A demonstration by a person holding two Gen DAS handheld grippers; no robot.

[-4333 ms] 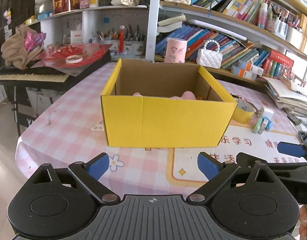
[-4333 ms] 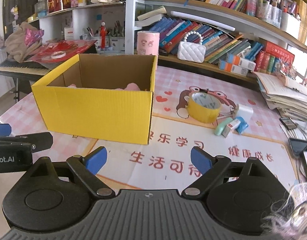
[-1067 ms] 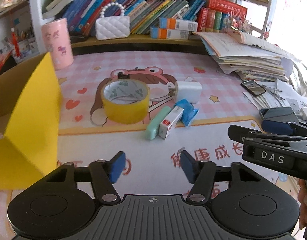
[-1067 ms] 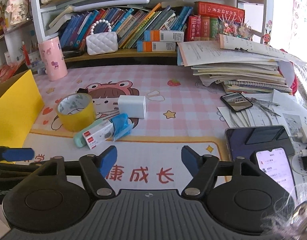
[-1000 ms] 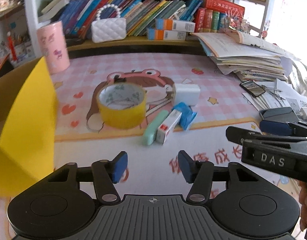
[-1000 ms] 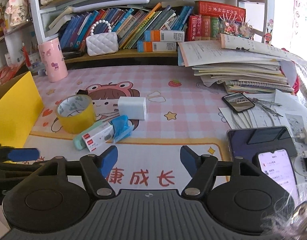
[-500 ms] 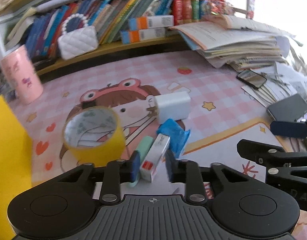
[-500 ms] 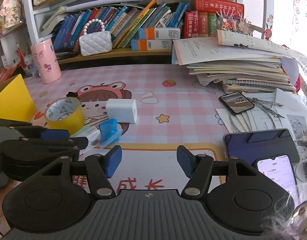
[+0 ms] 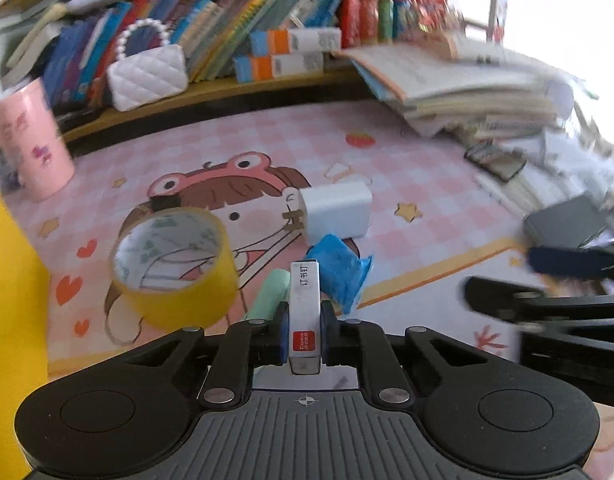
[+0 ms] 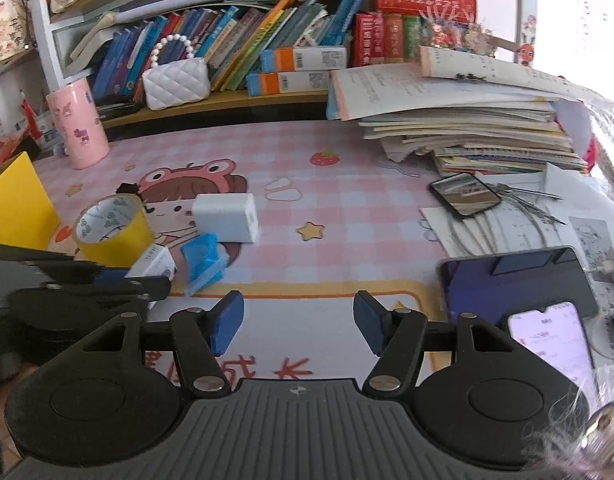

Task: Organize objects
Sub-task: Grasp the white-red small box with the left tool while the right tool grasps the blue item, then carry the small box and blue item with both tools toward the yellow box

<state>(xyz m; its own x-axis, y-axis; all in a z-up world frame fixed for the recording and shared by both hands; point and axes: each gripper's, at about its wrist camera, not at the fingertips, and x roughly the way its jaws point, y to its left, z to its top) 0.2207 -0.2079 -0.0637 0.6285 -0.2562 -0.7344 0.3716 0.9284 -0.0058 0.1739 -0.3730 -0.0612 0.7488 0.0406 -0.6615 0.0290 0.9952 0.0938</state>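
My left gripper [image 9: 304, 334] is shut on a small white staple box [image 9: 304, 308] with a red label, low over the table mat. Beside the box lie a mint-green eraser [image 9: 269, 294], a blue packet [image 9: 339, 274], a white charger block [image 9: 335, 212] and a yellow tape roll [image 9: 173, 268]. In the right wrist view the left gripper [image 10: 119, 280] grips the staple box [image 10: 155, 264] next to the blue packet [image 10: 203, 262], charger [image 10: 225, 218] and tape roll [image 10: 113, 228]. My right gripper [image 10: 299, 322] is open and empty above the mat's front edge.
The yellow cardboard box [image 9: 11, 300] stands at the left [image 10: 15, 204]. A pink cup [image 10: 78, 124] and white handbag [image 10: 175, 82] sit by the bookshelf. A stack of papers [image 10: 467, 128], a phone [image 10: 465, 194] and a tablet [image 10: 515, 276] lie at the right.
My left gripper swung from the yellow box to the small items, came down over the staple box and shut on it. My right gripper moved slightly forward and stayed open.
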